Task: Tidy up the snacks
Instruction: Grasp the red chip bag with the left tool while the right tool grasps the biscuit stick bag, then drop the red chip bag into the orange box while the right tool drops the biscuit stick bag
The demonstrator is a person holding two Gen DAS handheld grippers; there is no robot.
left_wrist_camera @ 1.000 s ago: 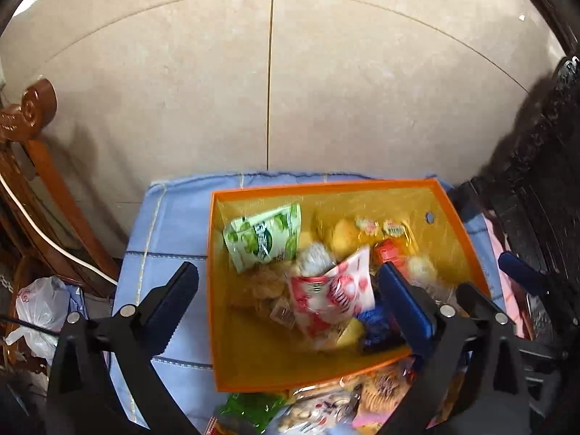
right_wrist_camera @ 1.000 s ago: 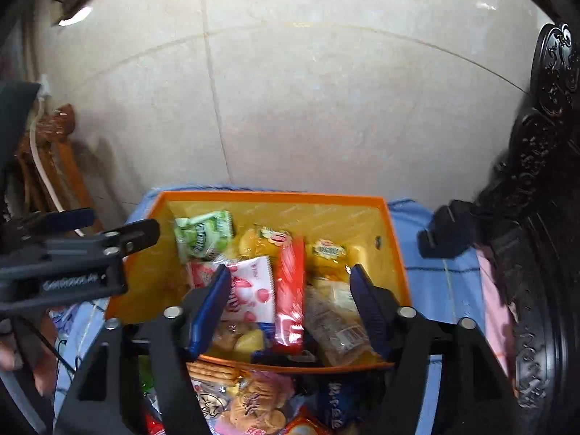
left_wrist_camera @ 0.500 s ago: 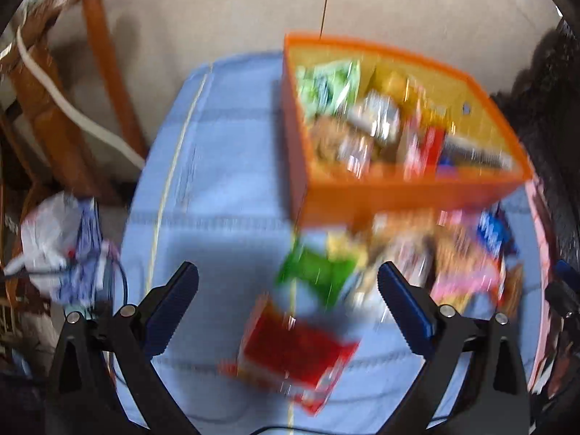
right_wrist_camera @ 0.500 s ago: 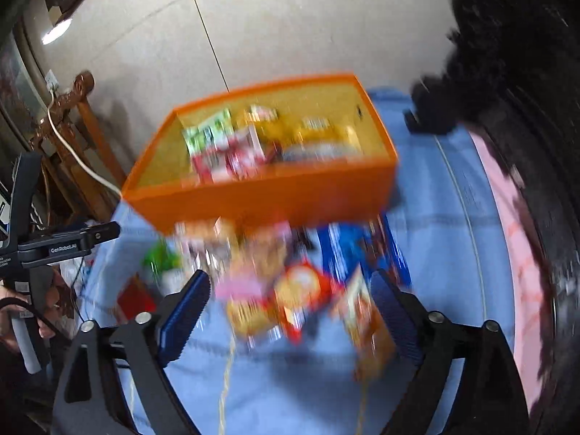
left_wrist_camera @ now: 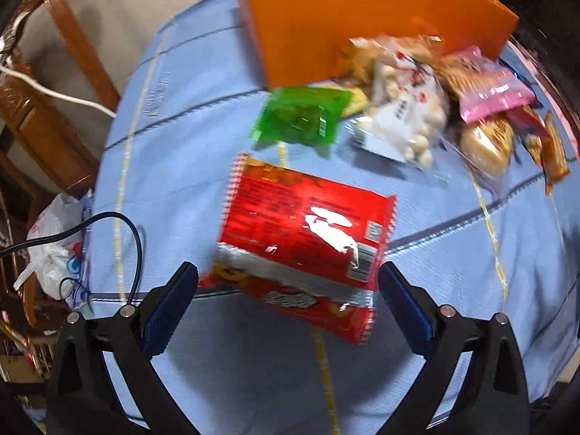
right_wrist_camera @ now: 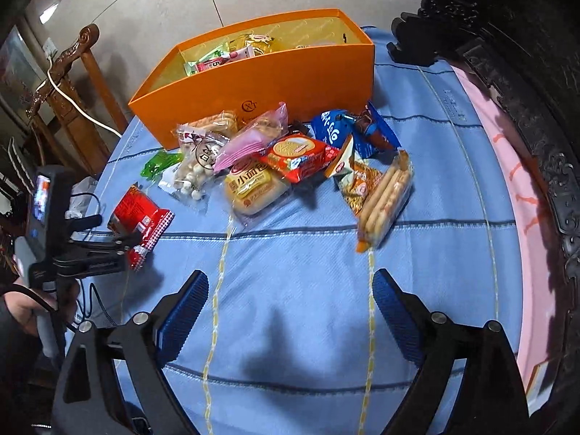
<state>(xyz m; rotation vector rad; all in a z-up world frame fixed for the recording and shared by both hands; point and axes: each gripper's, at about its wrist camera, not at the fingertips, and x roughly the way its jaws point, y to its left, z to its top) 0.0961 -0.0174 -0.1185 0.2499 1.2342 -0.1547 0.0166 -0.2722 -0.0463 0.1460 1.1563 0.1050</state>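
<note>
An orange box (right_wrist_camera: 275, 72) with several snack packets inside stands at the far side of a blue tablecloth (right_wrist_camera: 308, 290). Loose snacks lie in front of it: a bread pack (right_wrist_camera: 253, 188), a pink packet (right_wrist_camera: 250, 141), a biscuit stick pack (right_wrist_camera: 386, 199), a green packet (left_wrist_camera: 302, 117). My left gripper (left_wrist_camera: 288, 290) is open, its jaws on either side of the near edge of a red snack bag (left_wrist_camera: 304, 235); this gripper also shows in the right wrist view (right_wrist_camera: 119, 243). My right gripper (right_wrist_camera: 290, 301) is open and empty above bare cloth.
A wooden chair (right_wrist_camera: 72, 83) with a white cord stands at the left. A dark carved furniture piece (right_wrist_camera: 525, 72) runs along the right. A white plastic bag (left_wrist_camera: 54, 253) and a black cable (left_wrist_camera: 108, 224) lie at the left table edge.
Both grippers have pulled back from over the box and dropped lower. The left one has closed in on the red snack bag; the right one is over bare cloth.
</note>
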